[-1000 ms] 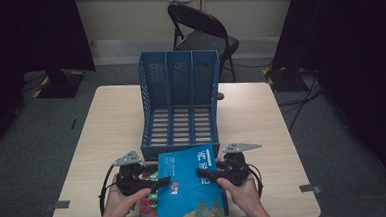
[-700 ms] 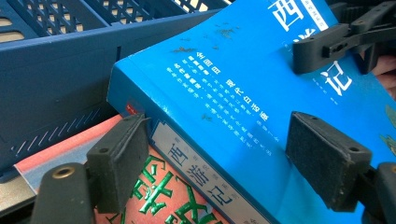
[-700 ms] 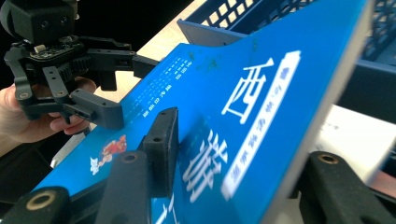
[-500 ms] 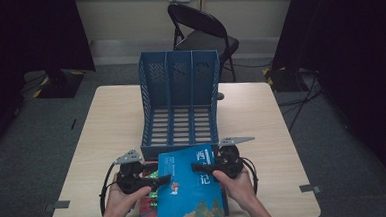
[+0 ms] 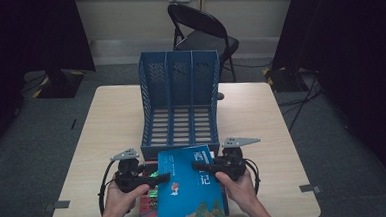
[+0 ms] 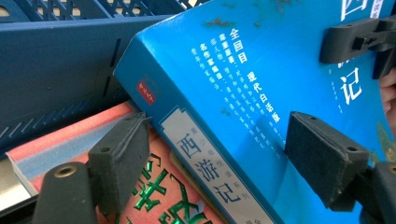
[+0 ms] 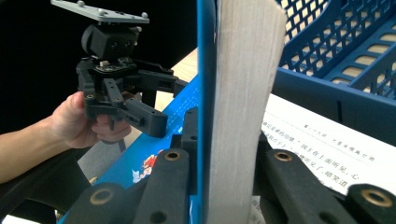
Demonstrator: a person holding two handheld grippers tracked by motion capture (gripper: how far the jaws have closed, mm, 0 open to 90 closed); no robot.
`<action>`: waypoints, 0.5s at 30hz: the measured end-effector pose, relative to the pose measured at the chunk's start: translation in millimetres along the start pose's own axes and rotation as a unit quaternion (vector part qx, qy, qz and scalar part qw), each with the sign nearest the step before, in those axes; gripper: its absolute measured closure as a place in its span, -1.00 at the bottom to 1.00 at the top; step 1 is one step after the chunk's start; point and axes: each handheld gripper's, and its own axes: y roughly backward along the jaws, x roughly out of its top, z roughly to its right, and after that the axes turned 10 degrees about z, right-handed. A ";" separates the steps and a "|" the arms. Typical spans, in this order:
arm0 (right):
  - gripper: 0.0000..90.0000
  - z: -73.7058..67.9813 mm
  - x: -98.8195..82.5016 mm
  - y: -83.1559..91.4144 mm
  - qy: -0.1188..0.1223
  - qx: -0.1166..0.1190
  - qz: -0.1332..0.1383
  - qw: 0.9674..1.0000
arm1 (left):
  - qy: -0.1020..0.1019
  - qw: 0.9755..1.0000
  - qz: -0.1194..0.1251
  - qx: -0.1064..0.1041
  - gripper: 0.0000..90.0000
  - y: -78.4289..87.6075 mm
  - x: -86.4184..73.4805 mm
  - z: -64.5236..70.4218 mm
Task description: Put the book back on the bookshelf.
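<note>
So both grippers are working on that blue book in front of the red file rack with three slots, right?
Not quite: the file rack is blue, not red, as the high view shows. The rest holds: it has three slots, and both grippers are at the blue book in front of it.

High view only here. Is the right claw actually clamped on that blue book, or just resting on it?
Observer: Clamped. The right claw has just been closing, and its pads pinch the blue book at the page edge.
Operator: Left claw?
Observer: The left claw is open and straddles the spine, with its lower pad clear of the book.
Operator: What's underneath?
Observer: A red book with green lettering, lying flat against the file rack.
</note>
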 end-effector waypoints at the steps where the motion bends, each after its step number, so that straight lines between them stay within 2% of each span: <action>1: 0.71 -1.1 0.1 0.8 0.000 0.000 0.002 1.000 | 0.012 1.000 -0.004 -0.009 -0.51 0.3 0.7 -2.2; 2: 0.71 -1.1 0.1 0.8 0.000 0.000 0.002 1.000 | 0.012 1.000 -0.004 -0.009 -0.49 0.3 0.7 -2.2; 3: 0.71 -2.1 0.3 1.3 0.002 0.002 0.004 1.000 | 0.024 1.000 -0.005 -0.018 -0.49 0.0 0.7 -3.4; 9: 0.73 -8.9 2.9 2.7 0.012 0.018 0.005 1.000 | 0.030 0.999 -0.015 -0.042 -0.53 -4.3 0.1 -0.9; 12: 0.73 -8.9 2.4 2.6 0.012 0.016 0.006 1.000 | 0.033 0.999 -0.020 -0.039 -0.52 -4.7 0.8 -0.6; 15: 0.74 -8.8 0.7 2.8 0.010 0.007 0.005 1.000 | 0.040 0.998 -0.011 -0.043 -0.47 -4.3 0.7 -0.2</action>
